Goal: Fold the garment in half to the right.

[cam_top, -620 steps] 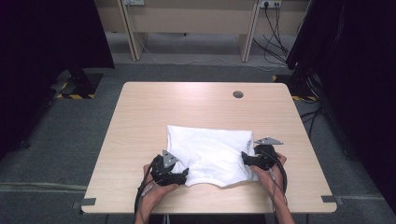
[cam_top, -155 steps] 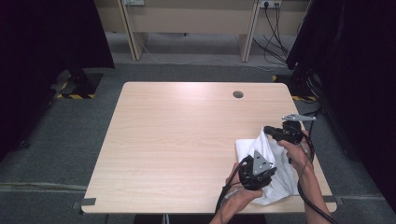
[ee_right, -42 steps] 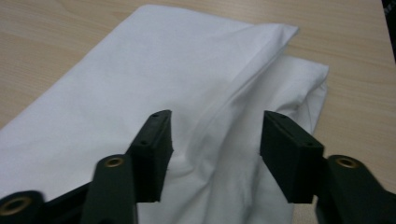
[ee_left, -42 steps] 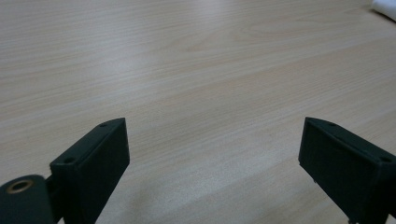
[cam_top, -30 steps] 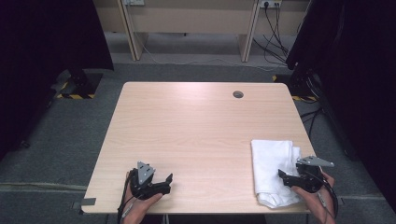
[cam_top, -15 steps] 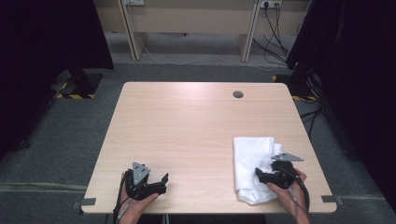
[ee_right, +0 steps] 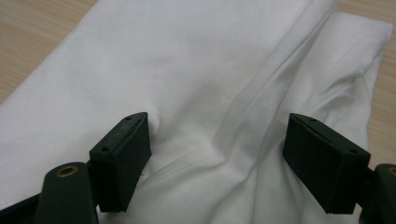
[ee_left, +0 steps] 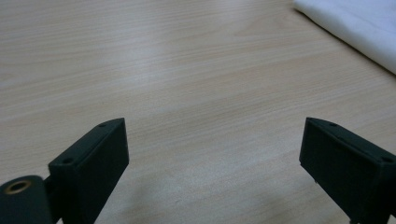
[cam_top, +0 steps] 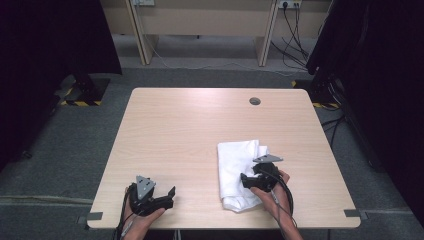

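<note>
The folded white cotton cloth (cam_top: 240, 172) lies on the light wooden bench (cam_top: 190, 135), toward its right near edge. It looks light, soft and limp, likely to sag and slide unless pinched at a thick folded edge or corner. The right gripper (ee_right: 217, 161) presses down on the cloth, jaws wide with bunched fabric between them, not clamped. The left gripper (ee_left: 212, 172) rests well left of the cloth, jaws wide and empty. Compared with a second earlier, the cloth and right gripper sit farther left, nearer mid-bench.
</note>
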`<state>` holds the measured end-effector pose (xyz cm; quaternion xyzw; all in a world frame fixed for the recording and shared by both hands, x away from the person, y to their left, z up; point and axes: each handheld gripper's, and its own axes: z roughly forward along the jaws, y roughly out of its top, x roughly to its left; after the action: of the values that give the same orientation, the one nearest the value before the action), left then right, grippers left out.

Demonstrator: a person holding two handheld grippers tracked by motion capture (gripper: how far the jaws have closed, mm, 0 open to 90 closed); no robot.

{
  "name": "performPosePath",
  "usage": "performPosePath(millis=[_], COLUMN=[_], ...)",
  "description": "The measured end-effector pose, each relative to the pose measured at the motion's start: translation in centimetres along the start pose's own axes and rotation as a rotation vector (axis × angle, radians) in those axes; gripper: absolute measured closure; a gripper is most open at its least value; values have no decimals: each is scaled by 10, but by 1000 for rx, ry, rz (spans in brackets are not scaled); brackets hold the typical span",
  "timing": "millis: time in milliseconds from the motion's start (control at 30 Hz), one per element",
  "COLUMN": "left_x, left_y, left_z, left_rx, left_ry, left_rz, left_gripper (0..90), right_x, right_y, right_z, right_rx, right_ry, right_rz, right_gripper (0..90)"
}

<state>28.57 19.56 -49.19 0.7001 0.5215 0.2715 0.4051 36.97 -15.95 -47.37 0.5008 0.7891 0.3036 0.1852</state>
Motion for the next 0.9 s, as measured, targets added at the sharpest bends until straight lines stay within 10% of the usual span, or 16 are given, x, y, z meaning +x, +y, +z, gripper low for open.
performPosePath(millis=[333, 667, 900], left_x=[1, 2, 0], left_y=[-1, -2, -5], left_z=[0, 1, 6], left_rx=[8, 18, 71], left_ry=[-1, 3, 5], left_rz=[2, 1, 22], left_gripper=[74, 74, 74], right_x=[22, -26, -21], right_y=[15, 39, 36], right_z=[13, -9, 5], right_rx=[5, -95, -64], right_ry=[38, 182, 212], right_rz=[-13, 63, -6], right_gripper=[224, 235, 407])
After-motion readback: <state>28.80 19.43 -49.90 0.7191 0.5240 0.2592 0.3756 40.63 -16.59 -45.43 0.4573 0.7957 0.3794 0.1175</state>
